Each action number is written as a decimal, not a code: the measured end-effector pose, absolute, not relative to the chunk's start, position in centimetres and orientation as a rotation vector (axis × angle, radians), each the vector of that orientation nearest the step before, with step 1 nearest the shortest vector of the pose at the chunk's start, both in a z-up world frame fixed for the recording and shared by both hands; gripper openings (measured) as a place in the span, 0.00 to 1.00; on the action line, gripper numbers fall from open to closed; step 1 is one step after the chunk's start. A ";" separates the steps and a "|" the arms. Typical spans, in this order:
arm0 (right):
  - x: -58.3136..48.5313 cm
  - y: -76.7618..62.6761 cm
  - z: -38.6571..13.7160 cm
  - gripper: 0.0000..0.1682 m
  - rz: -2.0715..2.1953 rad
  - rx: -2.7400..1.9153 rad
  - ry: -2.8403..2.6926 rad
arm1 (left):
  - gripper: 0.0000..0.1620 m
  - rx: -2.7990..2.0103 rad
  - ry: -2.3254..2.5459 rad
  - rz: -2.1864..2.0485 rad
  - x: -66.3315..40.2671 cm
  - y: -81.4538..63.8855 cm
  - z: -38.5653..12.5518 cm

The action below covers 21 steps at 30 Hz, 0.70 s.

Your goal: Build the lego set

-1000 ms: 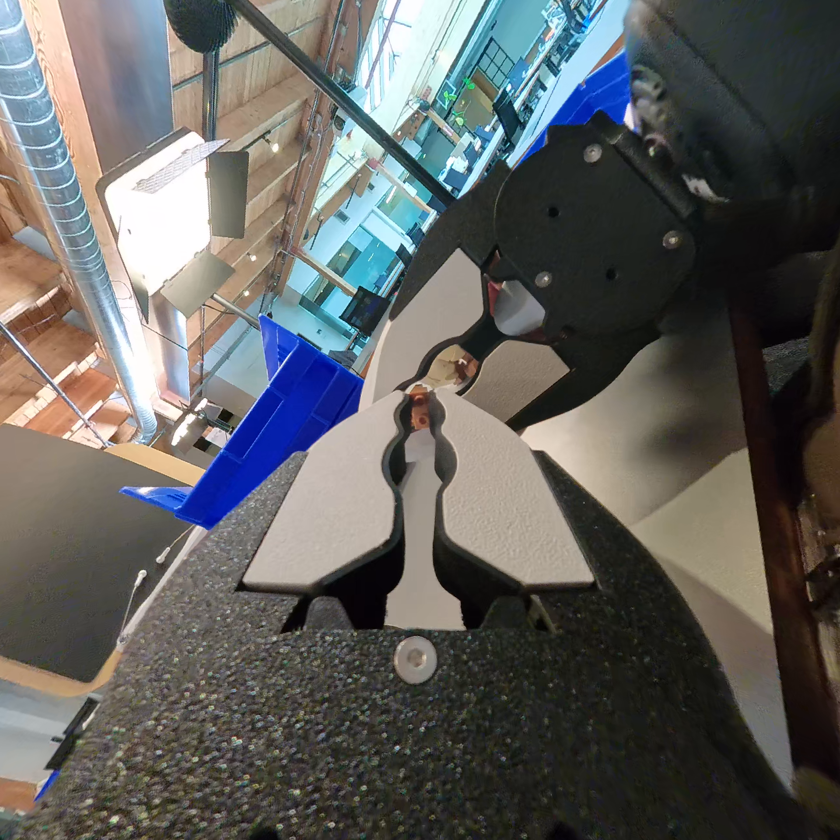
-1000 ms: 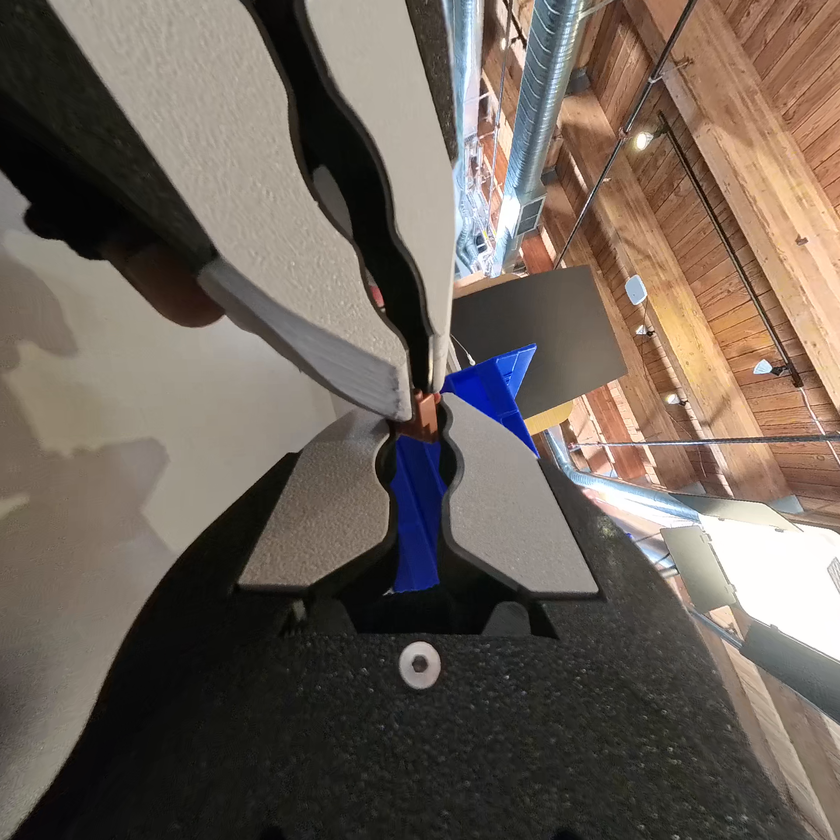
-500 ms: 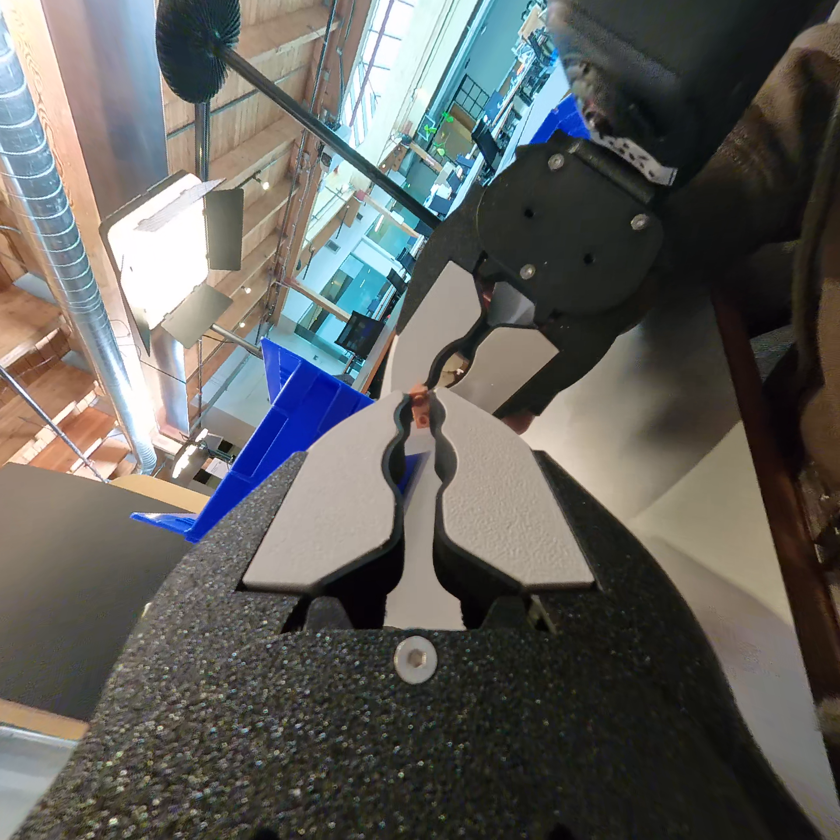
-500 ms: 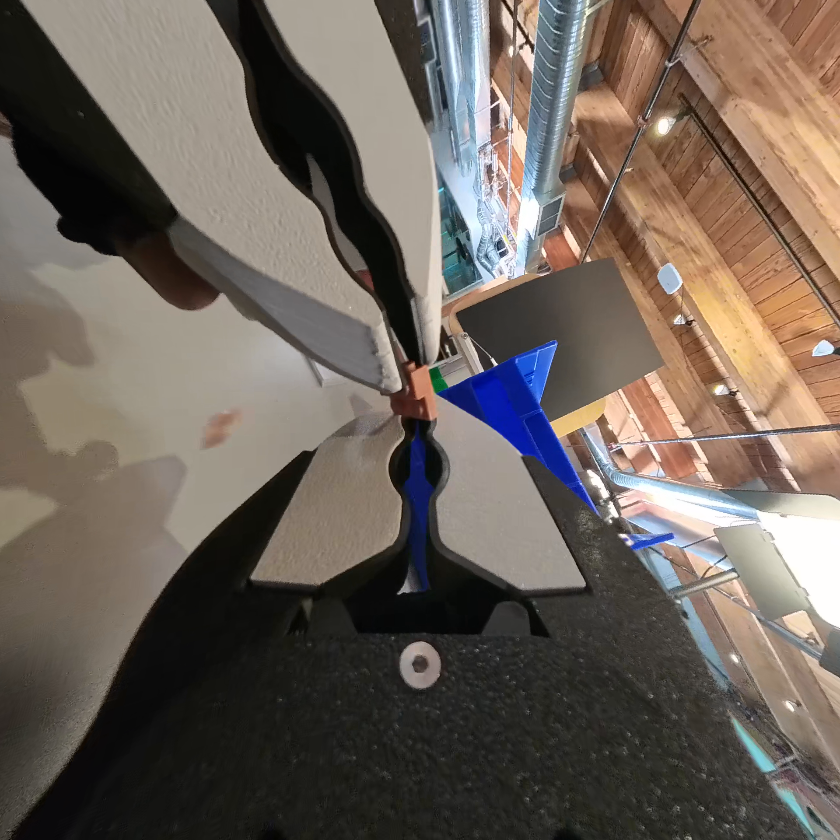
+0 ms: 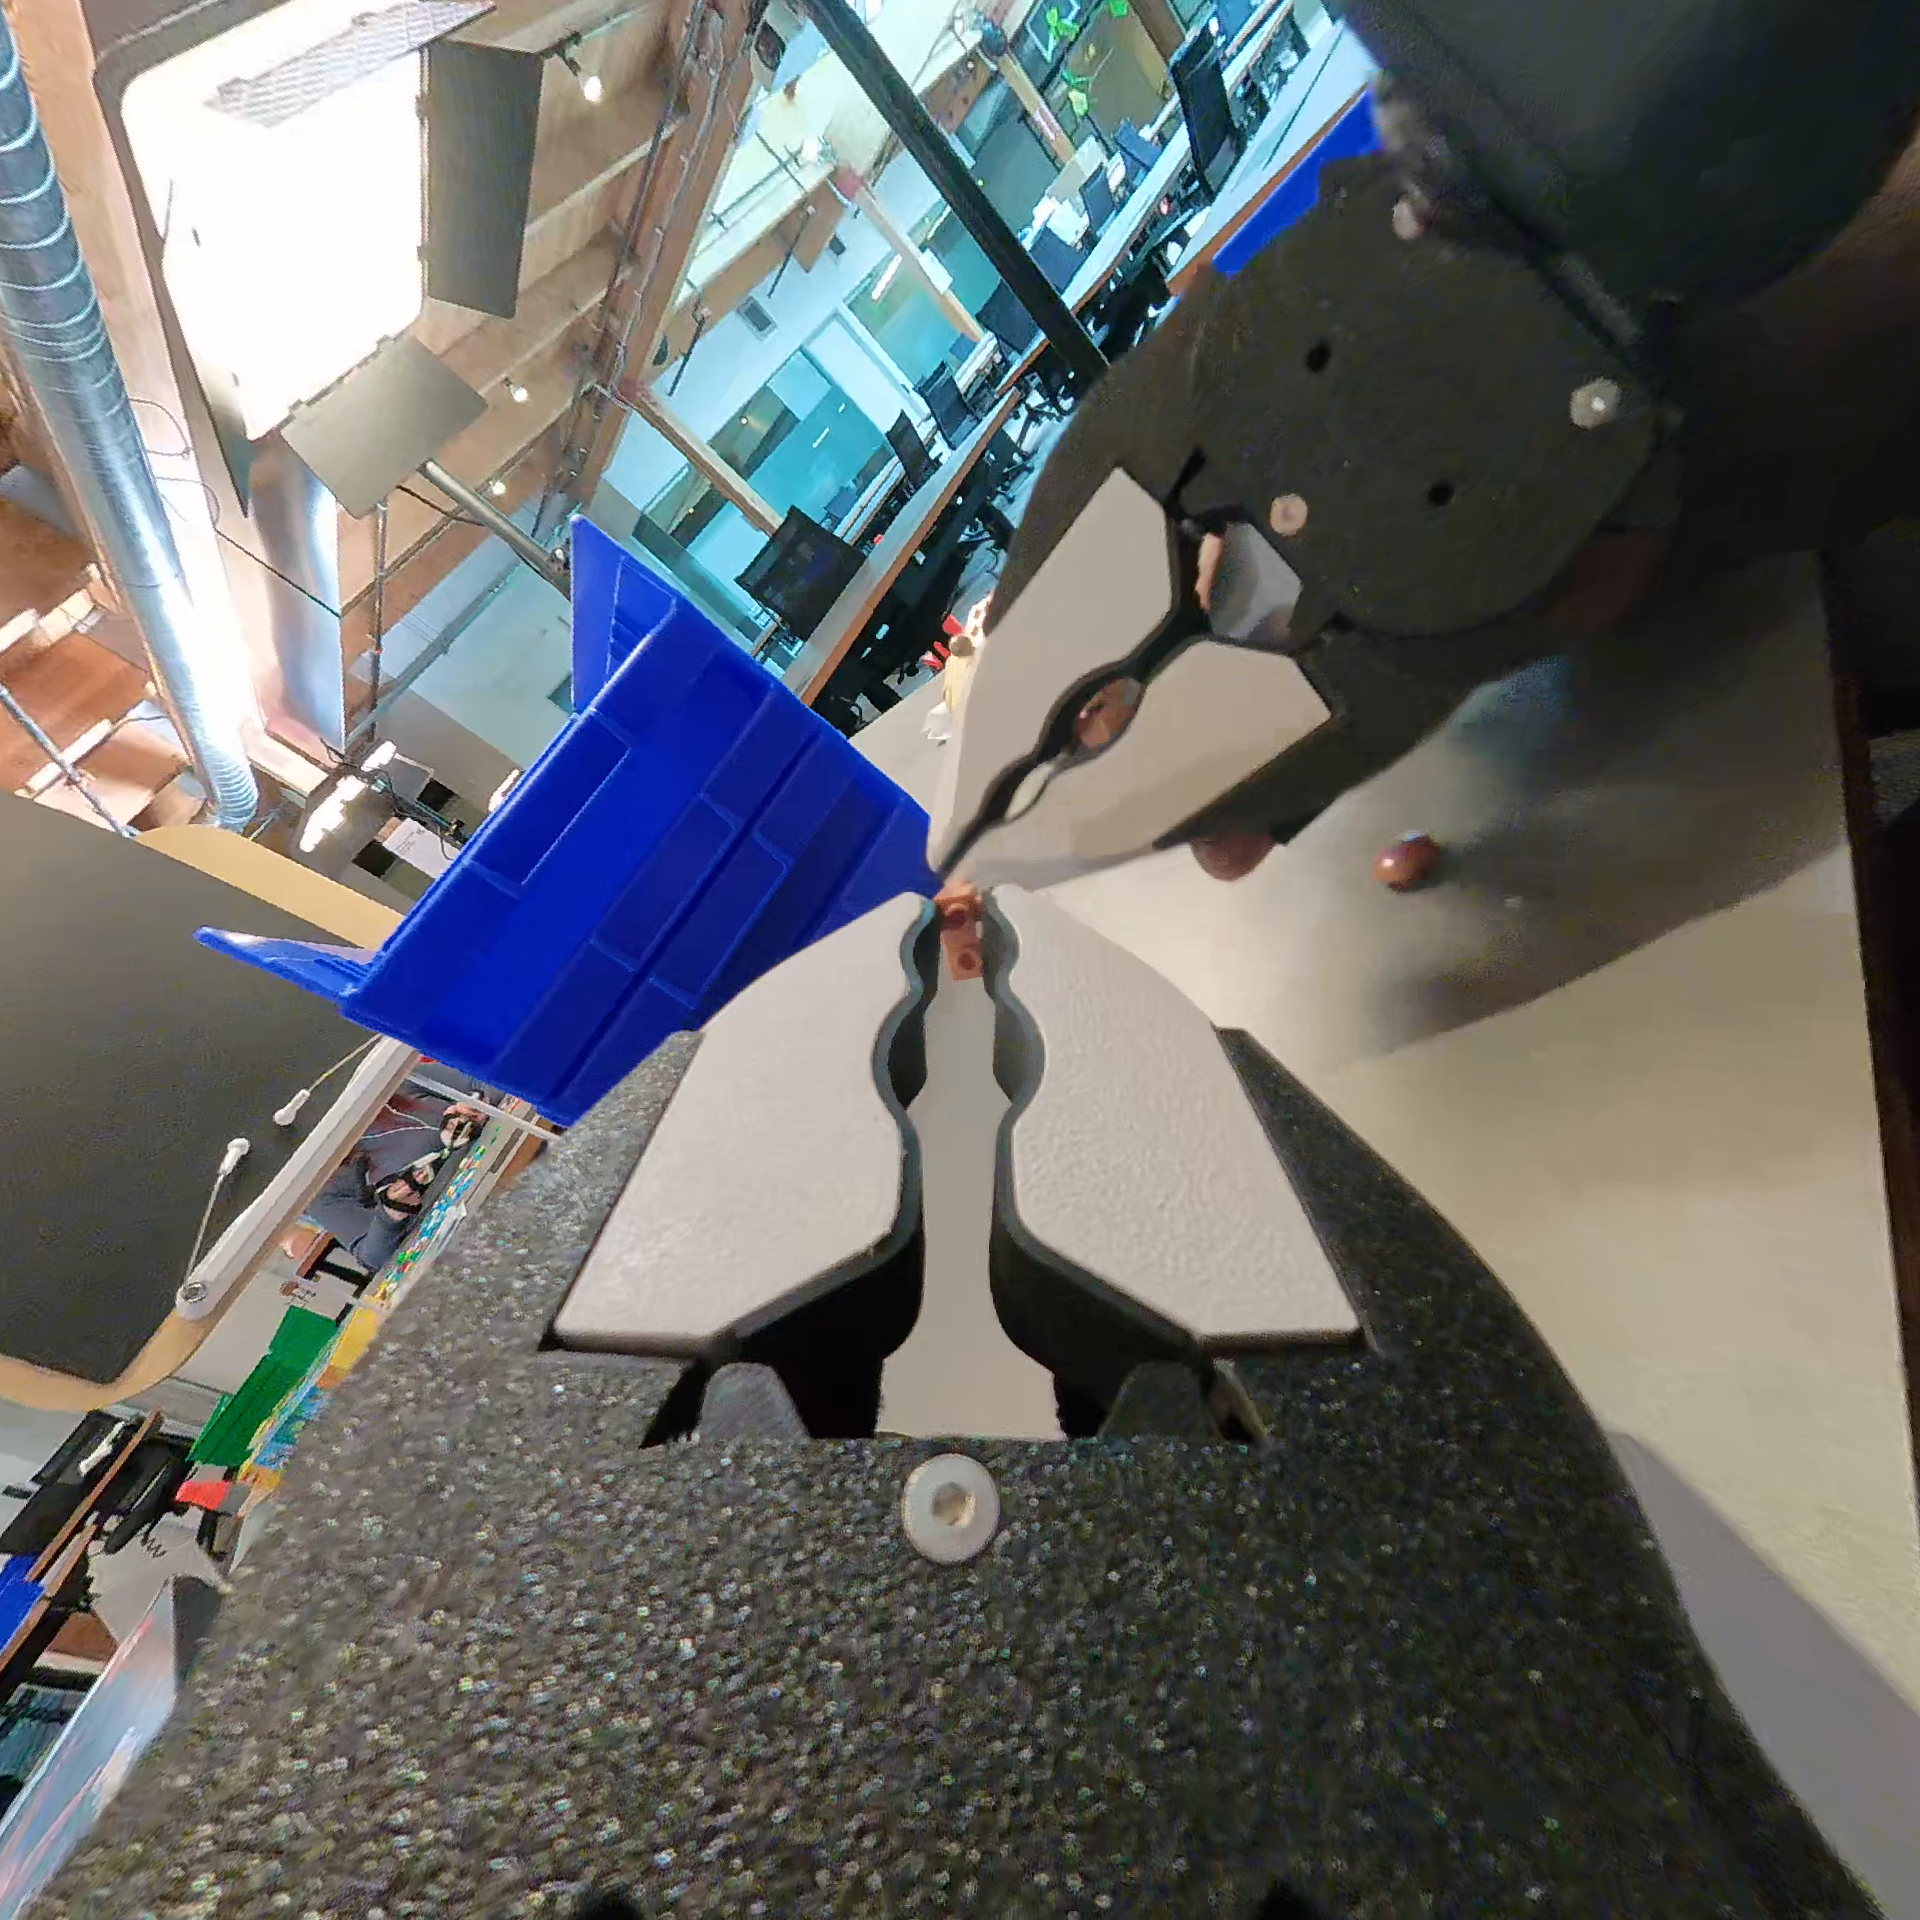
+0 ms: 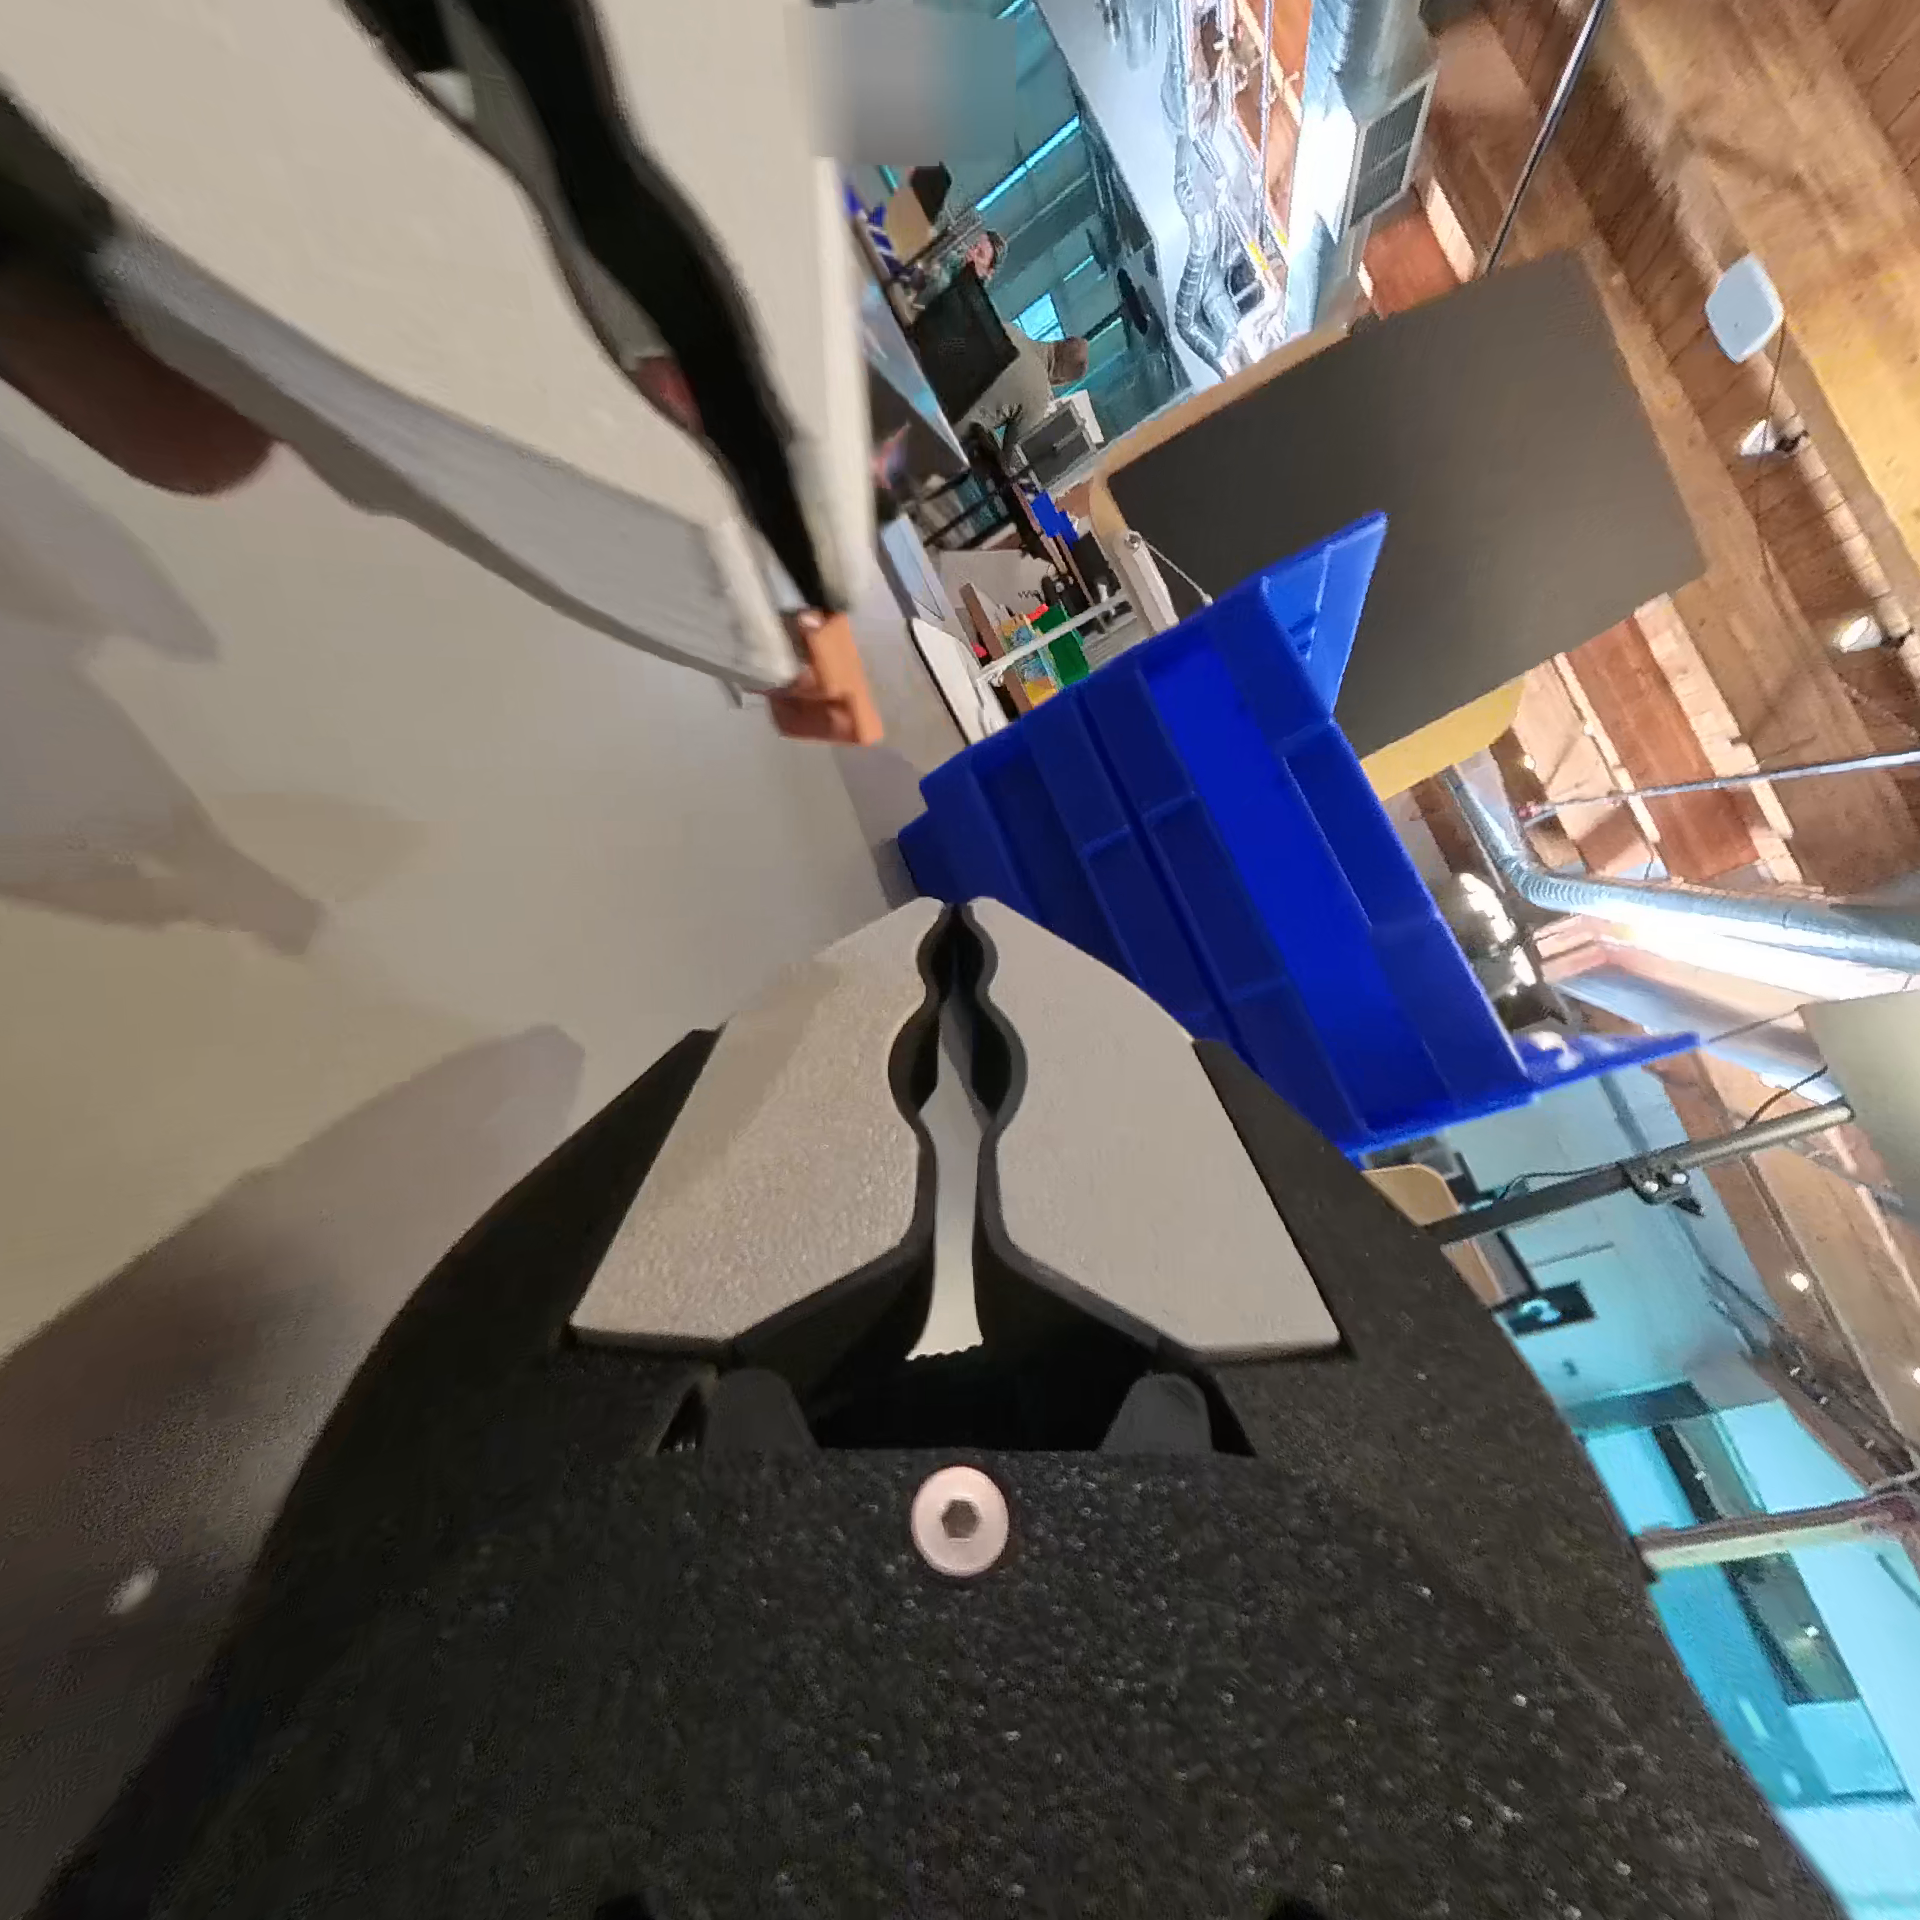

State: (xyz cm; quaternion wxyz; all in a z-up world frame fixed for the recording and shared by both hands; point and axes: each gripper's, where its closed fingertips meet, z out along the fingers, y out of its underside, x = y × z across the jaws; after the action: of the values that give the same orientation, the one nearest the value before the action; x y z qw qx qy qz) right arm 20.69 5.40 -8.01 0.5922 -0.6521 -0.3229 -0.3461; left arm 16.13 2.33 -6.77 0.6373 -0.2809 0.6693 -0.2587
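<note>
The pale tabletop (image 5: 1558, 1143) holds a blue bin (image 5: 644, 883) near its edge. The left tongs (image 5: 961, 920) pinch a small brown brick (image 5: 961, 940). The right tongs (image 6: 956, 914) are closed on nothing.

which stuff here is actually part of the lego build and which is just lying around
Part of the job:
- small brown lego piece, pinched at the tips of the left gripper
- right gripper, shut, holding nothing

Lying about:
- blue bin
- small dark round piece on the white table
- black board
</note>
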 end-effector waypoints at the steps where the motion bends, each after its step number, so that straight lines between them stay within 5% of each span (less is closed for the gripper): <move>1: 21.3 5.2 -7.8 0.00 -0.788 -1.523 -0.726 | 0.04 -0.646 1.536 -0.587 16.2 2.3 -6.9; 21: 22.6 -4.6 -15.7 0.07 0.276 -2.133 -0.897 | 0.05 -0.649 1.603 -0.567 16.7 1.7 -8.3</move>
State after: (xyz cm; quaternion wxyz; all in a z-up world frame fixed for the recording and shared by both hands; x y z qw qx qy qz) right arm 22.59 -4.57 -15.67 0.3948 -0.8410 -0.3536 0.1088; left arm 16.67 1.65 -8.33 0.6139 -0.2816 0.6952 -0.2458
